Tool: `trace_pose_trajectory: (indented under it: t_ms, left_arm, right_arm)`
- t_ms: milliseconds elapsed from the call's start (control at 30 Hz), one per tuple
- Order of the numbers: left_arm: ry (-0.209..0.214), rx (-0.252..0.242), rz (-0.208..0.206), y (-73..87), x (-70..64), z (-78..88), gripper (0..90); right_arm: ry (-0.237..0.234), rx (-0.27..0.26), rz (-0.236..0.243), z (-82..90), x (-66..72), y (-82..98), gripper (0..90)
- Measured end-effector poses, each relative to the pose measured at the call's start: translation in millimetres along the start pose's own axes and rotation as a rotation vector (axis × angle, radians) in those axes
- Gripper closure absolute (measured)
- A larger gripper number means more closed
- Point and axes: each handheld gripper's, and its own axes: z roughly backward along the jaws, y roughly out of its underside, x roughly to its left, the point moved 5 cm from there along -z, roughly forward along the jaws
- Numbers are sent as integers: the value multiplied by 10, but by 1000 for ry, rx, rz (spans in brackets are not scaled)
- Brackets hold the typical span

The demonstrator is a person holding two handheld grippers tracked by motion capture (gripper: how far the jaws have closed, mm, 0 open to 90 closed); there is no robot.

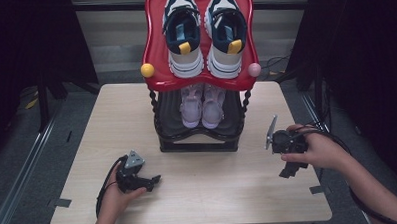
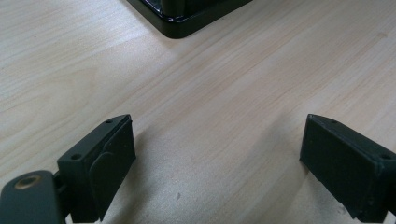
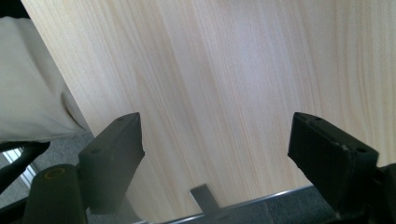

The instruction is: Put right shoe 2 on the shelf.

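1. Shoes fill both levels of the shoe rack point(image 1: 159, 58) at the far edge of the table point(image 1: 112, 125): a white and navy pair point(image 1: 203, 32) sits on the red upper shelf, and a pale pink pair point(image 1: 202, 106) sits on the black lower shelf beneath it.

2. Both pairs stand side by side, toes toward the near edge, and no shoe lies on the table itself.

3. Left gripper point(image 1: 139, 178) rests low near the near-left corner of the table, held in the person's left hand point(image 1: 117, 197). In the left gripper view its jaws stand wide apart with bare wood between them, and the black corner of the rack base point(image 2: 180, 23) lies ahead, well apart from them.

4. Right gripper point(image 1: 285, 146) hangs near the right edge of the table in the person's right hand point(image 1: 320, 150). In the right gripper view its jaws are also spread wide over bare wood near the table's edge, gripping nothing.

5. Judging by this, either the stowing of shoes on the rack is finished, or a removal has not begun; the pictures do not settle which.

6. If a shoe is to be taken, the pink pair on the lower shelf is nearer both grippers, and everything remains to be done: approach, grip, lift.
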Motion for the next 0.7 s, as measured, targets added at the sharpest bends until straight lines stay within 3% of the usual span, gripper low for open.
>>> trace_pose_trajectory:
  t_ms: [200, 400, 600, 633, 667, 700]
  left_arm:
    - [2, -2, 4, 0, -4, -2, 97]
    - [2, 4, -2, 2, 0, 2, 97]
    - [2, 4, -1, 2, 0, 2, 97]
    - [2, 4, -2, 2, 0, 2, 97]
    - [2, 4, -2, 2, 0, 2, 97]
    - [2, 4, -2, 2, 0, 2, 97]
  right_arm:
    - [5, -57, -41, -89, -14, 19, 174]
    - [-4, -82, -35, -223, -33, 37, 175]
    - [-18, -102, -66, -334, -7, 38, 170]
    - [-11, -114, -45, -357, -27, 40, 172]
    - [-19, -117, -72, -372, -5, 37, 171]
    - [-17, -123, -67, -393, -8, 38, 169]
